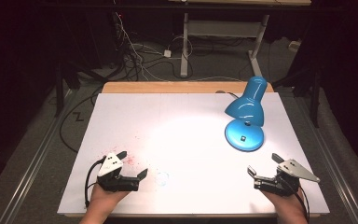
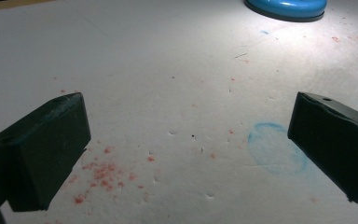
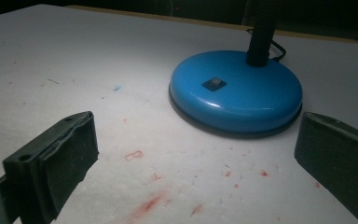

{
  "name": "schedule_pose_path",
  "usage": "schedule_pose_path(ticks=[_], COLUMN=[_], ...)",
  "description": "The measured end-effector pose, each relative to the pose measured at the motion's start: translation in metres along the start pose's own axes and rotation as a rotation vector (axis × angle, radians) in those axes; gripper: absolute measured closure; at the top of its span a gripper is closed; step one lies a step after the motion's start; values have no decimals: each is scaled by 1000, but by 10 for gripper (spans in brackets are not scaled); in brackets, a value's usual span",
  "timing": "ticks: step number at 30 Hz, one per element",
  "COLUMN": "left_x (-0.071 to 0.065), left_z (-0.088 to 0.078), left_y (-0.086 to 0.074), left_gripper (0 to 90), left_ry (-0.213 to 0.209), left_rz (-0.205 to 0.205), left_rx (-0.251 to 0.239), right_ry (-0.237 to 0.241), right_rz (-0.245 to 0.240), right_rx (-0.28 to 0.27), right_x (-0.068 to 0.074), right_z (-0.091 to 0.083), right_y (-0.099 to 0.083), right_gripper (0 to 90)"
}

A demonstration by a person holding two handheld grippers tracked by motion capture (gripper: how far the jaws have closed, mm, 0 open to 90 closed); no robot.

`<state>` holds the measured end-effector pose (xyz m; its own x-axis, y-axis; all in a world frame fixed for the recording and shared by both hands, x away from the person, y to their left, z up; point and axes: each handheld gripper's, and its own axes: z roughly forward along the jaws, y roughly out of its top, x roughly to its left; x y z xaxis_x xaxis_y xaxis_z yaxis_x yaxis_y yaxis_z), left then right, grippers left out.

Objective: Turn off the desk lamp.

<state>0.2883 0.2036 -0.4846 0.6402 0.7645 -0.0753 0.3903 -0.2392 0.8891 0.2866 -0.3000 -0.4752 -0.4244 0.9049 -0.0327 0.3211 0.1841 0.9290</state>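
Note:
A blue desk lamp (image 1: pixel 246 112) stands lit at the right back of the white table (image 1: pixel 177 121), its round base (image 3: pixel 235 91) carrying a small grey switch (image 3: pixel 213 84) and a black flexible neck (image 3: pixel 262 32). My left gripper (image 1: pixel 132 164) rests near the front left edge, open, with nothing between its jaws. My right gripper (image 1: pixel 264 164) sits near the front right edge, open and empty, a little in front of the lamp base. In the left gripper view the lamp base (image 2: pixel 286 8) shows far off at the top.
Red specks (image 2: pixel 103 172) and a faint blue ring mark (image 2: pixel 276 147) stain the white surface near the left gripper. Red smears (image 3: pixel 149 203) lie before the right gripper. Beyond the table are a dark floor with cables (image 1: pixel 135 51) and a desk frame (image 1: pixel 223 32).

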Motion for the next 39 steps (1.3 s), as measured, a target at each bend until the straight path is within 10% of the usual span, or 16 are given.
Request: schedule_pose_path(ticks=[22, 39], left_x=[-5, -5], left_z=[0, 1], left_y=[2, 0], left_gripper=[0, 0], left_ry=[-7, -8], left_rz=[15, 23], left_rx=[18, 9], right_ry=[23, 47], right_rz=[-14, -1], right_rx=[25, 65], right_x=[4, 2], right_z=[-2, -1], right_y=[0, -5], right_gripper=[91, 400])
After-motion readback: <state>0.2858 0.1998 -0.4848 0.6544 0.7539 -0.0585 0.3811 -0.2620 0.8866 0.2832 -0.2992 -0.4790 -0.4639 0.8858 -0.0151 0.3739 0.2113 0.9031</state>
